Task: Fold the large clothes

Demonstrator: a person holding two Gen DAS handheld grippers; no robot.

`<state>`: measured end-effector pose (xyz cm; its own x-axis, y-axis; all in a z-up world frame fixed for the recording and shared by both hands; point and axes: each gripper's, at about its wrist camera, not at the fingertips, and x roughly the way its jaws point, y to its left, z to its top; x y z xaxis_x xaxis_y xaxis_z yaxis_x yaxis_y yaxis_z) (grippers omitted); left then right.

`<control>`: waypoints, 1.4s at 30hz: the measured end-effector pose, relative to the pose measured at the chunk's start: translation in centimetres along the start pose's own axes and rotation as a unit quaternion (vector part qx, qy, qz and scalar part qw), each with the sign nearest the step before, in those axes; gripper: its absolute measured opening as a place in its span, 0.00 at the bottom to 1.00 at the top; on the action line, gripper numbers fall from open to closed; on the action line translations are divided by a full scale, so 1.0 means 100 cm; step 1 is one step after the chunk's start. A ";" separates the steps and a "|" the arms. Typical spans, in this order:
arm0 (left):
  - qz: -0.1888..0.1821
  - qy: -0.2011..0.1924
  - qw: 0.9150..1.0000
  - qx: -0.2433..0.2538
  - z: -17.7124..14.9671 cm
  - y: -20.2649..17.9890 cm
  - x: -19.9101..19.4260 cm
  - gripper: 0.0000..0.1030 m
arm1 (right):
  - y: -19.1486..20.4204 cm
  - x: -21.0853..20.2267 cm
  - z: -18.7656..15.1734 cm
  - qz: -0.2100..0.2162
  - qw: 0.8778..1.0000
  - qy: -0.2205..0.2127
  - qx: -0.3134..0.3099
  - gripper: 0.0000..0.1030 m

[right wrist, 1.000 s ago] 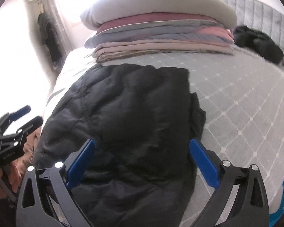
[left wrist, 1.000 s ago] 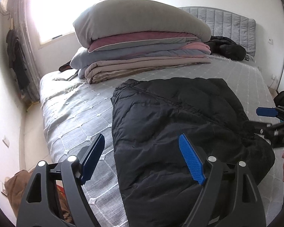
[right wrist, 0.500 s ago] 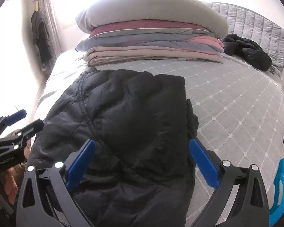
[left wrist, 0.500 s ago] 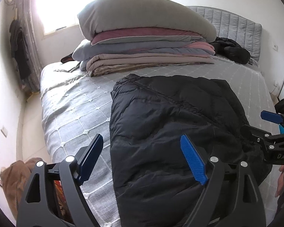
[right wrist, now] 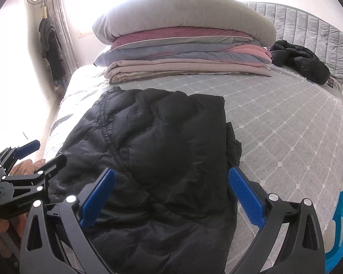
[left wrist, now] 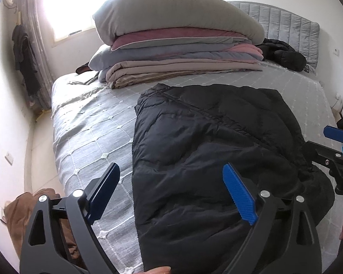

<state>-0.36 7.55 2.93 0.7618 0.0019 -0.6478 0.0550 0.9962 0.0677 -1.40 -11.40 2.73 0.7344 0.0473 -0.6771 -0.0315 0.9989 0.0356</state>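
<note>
- While I hold both grippers above the near edge of the bed point(left wrist: 84, 123), the black padded jacket point(left wrist: 208, 141) lies folded on its grey quilted cover
- My left gripper point(left wrist: 171, 191) has just been opening its jaws; they stand wide, with the jacket's left edge below them, not pressed
- My right gripper point(right wrist: 171, 196) is also spread wide over the jacket, gripping nothing
- Behind the jacket, a stack of folded bedding point(right wrist: 183, 45) rests near the headboard point(right wrist: 308, 32)

Stacked bedding point(left wrist: 171, 52) at bed's point(left wrist: 91, 123) far end; brown cloth point(left wrist: 18, 210) on floor.
</note>
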 end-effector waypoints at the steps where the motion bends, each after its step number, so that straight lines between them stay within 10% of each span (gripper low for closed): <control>1: 0.001 -0.002 1.000 -0.001 0.000 0.001 -0.001 0.85 | 0.001 0.000 0.000 0.001 1.000 0.001 -0.001 0.93; 42: -0.018 0.026 0.999 -0.028 -0.001 0.006 0.003 0.93 | 0.009 0.002 -0.002 0.007 1.000 0.005 -0.013 0.93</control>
<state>-0.20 8.13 2.70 0.7254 -0.0312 -0.6876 0.0450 0.9990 0.0022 -1.38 -10.53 2.48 0.7267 0.0616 -0.6842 -0.0594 0.9979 0.0266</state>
